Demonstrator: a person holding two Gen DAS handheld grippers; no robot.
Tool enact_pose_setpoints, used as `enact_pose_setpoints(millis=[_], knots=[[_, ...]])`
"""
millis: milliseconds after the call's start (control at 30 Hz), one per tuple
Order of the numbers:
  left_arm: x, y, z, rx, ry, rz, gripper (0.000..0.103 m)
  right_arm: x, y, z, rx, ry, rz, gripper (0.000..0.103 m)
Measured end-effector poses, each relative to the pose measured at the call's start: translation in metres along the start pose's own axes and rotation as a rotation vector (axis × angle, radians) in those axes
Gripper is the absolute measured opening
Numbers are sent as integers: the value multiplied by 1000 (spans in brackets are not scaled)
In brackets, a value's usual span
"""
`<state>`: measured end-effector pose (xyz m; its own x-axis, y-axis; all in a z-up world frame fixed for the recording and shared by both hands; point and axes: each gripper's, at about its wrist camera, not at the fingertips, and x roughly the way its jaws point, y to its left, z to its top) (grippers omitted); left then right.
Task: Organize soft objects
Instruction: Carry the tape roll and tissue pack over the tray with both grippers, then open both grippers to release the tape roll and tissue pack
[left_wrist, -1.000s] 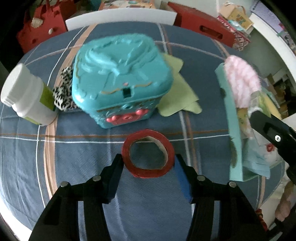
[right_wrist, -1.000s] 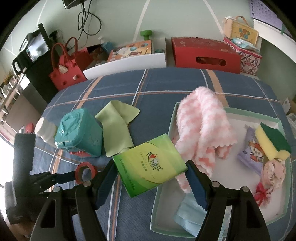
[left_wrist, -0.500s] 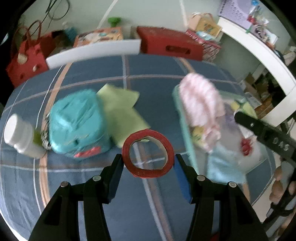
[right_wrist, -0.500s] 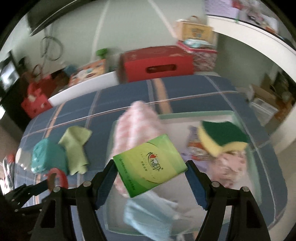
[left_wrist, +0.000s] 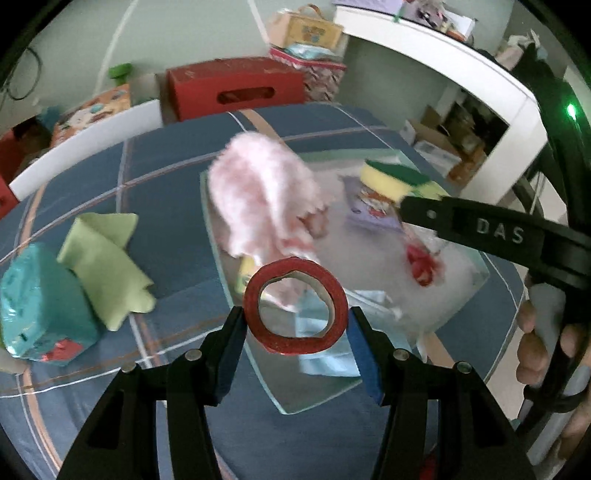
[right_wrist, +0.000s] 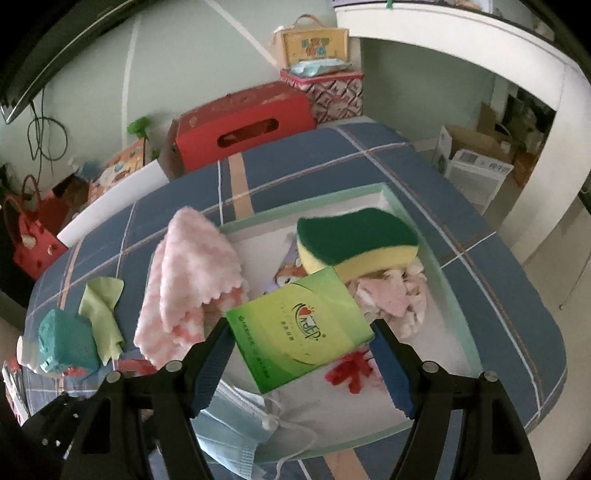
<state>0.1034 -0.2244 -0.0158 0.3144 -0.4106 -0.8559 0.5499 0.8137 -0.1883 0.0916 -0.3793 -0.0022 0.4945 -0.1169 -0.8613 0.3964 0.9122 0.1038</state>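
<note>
Blue plaid table (right_wrist: 461, 206) carries tray (right_wrist: 439, 273), green cloth (right_wrist: 101, 310), teal box (right_wrist: 64, 343).

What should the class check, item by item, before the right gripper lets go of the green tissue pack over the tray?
1. Right gripper holds green tissue pack firmly: ok.
2. Pack is over the tray: ok.
3. Bare landing spot beneath: cannot tell; sponge and pink towel sit close.
4. Left gripper grips red tape roll: ok.
5. Green cloth inside tray: not ok.
</note>
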Motion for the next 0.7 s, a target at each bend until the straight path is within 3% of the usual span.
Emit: enact_pose_setpoints(millis=[333, 400, 467, 500, 700], knots=[[19, 6, -8, -14, 71, -11, 57, 22, 16, -14, -53, 74, -7, 77], [17, 6, -8, -10, 67, -12, 60, 21, 14, -14, -48, 75, -15, 77], [13, 7, -8, -13, 60, -24, 74, 21, 13, -13, -44, 79, -25, 78], [11, 7, -8, -14, 55, -33, 77, 22, 13, -13, -42, 83, -35, 79], [-2, 16, -5, -28, 29, -34, 77, 21, 10, -12, -36, 81, -85, 80]])
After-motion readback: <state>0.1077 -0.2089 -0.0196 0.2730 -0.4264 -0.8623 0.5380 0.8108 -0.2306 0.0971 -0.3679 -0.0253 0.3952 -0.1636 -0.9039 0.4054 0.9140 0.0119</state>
